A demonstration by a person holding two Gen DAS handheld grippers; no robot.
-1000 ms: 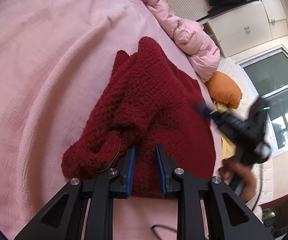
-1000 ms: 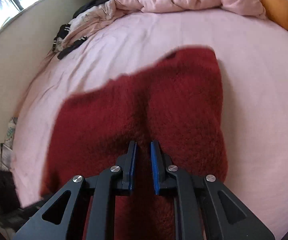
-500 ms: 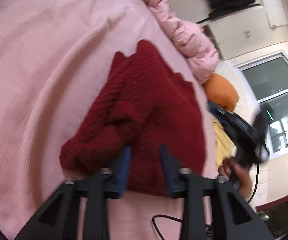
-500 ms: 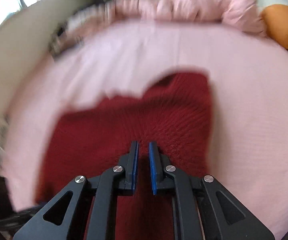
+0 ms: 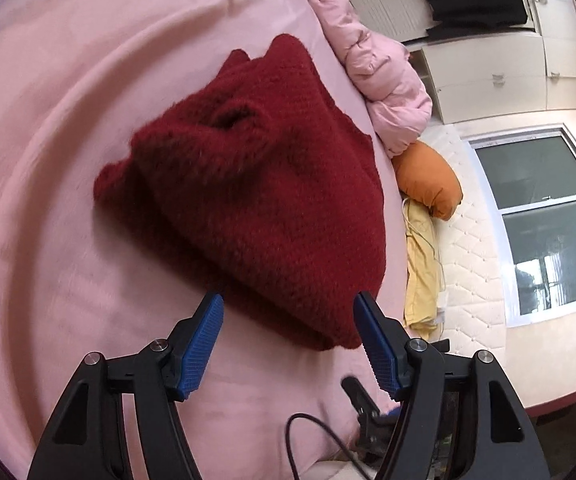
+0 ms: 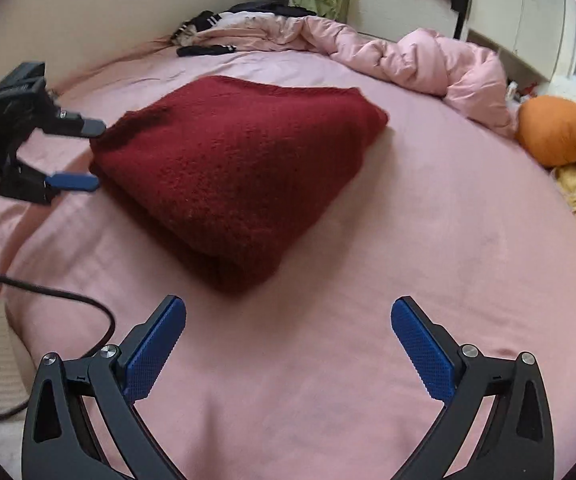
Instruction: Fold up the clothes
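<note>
Dark red knitted sweater (image 6: pixel 240 168), folded into a thick, roughly rectangular bundle lying on the pink bed sheet (image 6: pixel 428 240). The layers are stacked, with a rounded fold edge at the corner nearest the right wrist camera. Seen from the left wrist view, the sweater (image 5: pixel 256 184) shows a small puckered hollow on its upper surface and a looser flap on the side away from the orange cushion (image 5: pixel 428 178), so the bundle is compact but not fully squared.

Left gripper (image 5: pixel 288 344): jaws opening, part-way apart, nothing pressed between the blue pads. The near edge of the sweater lies just beyond the fingertips, between their lines but untouched as far as the view shows. In the right wrist view the same gripper (image 6: pixel 84 156) stands just beside the sweater's left corner, its two fingers spread above and below the edge level.

Right gripper (image 6: pixel 288 336): jaws opening and already spread very wide, empty, only bare sheet between them. The sweater lies ahead, apart from the pads.

Beyond the sweater: a crumpled pink duvet (image 6: pixel 428 60) on the far side, the orange cushion beyond its right-hand end, and a black cable (image 6: pixel 68 300) near the left gripper.

Judged progress: folding of this garment appears essentially done and both tools have let go. What remains is, at most, tidying the loose flap, then any further clothes.
</note>
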